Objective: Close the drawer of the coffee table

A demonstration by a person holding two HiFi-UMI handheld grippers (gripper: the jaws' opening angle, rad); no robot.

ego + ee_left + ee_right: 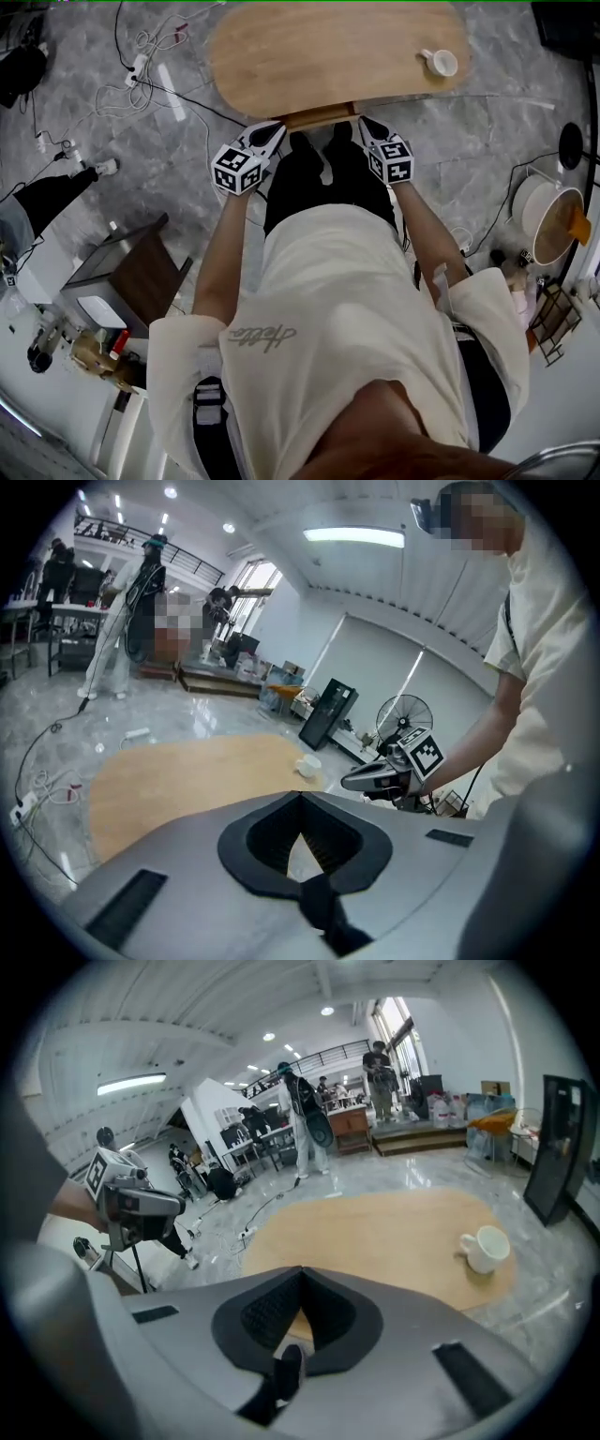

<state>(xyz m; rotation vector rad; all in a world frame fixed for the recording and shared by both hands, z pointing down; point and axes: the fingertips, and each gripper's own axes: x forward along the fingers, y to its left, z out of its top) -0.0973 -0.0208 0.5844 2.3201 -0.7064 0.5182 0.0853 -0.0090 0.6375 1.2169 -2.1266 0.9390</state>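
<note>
**Head view: both claws clenched and empty at the drawer front**

Head view, left to right: white cables [141, 70] trail over the grey marble floor [84, 112]. The left gripper [274, 130] points its tips at the near edge of the oval wooden coffee table [328, 47]. The drawer [319, 115] shows as a narrow wooden strip sticking out a little from under that edge. It lies between the two claws, with the left tips just beside its left end and the right gripper [367, 124] just beside its right end. Whether either claw touches the strip cannot be told. A white cup [441, 63] stands on the table's far right end, well apart from both claws.

Left gripper view: the jaws meet at their tips, pressed together on nothing, with the tabletop [187, 780] beyond them.

Right gripper view: these jaws are likewise closed tip to tip and empty, and the cup [485, 1248] stands off to the right on the wood.
</note>
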